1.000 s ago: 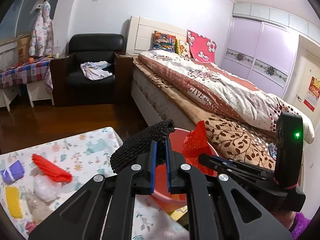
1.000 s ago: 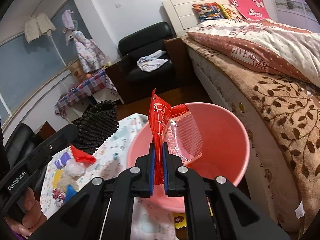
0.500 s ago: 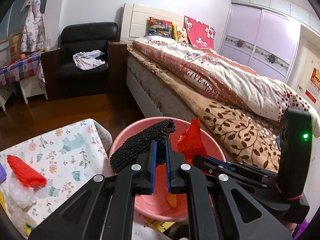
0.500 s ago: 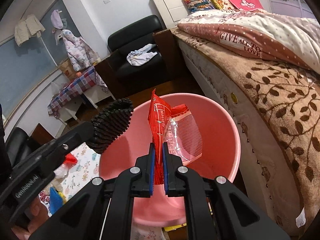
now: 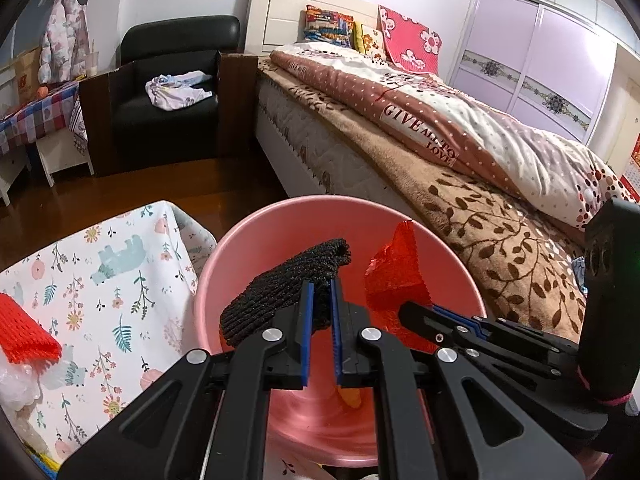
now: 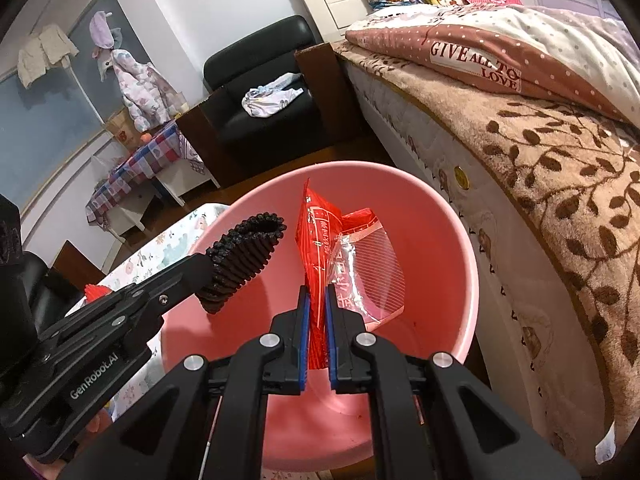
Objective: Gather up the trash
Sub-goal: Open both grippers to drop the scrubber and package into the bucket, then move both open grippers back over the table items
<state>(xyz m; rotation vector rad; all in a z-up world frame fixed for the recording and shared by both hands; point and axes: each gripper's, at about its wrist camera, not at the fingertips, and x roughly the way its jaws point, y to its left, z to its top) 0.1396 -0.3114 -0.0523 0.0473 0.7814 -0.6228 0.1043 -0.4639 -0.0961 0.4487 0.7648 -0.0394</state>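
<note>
A pink bucket (image 5: 256,240) (image 6: 440,216) stands between a small table and the bed. My left gripper (image 5: 320,312) is shut on a black foam net sleeve (image 5: 280,292) and holds it over the bucket's mouth; the sleeve also shows in the right wrist view (image 6: 244,256). My right gripper (image 6: 316,320) is shut on a red and clear snack wrapper (image 6: 344,256), held over the bucket; it shows in the left wrist view (image 5: 396,272). An orange scrap (image 5: 352,396) lies in the bucket's bottom.
A table with a floral cloth (image 5: 120,280) stands left of the bucket with a red foam net (image 5: 24,336) and clear plastic (image 5: 16,384) on it. The bed (image 5: 480,208) is close on the right. A black armchair (image 5: 168,92) stands behind.
Both grippers have moved right from over the table to over the bucket's mouth, each keeping its hold. The bucket now fills the middle of both views.
</note>
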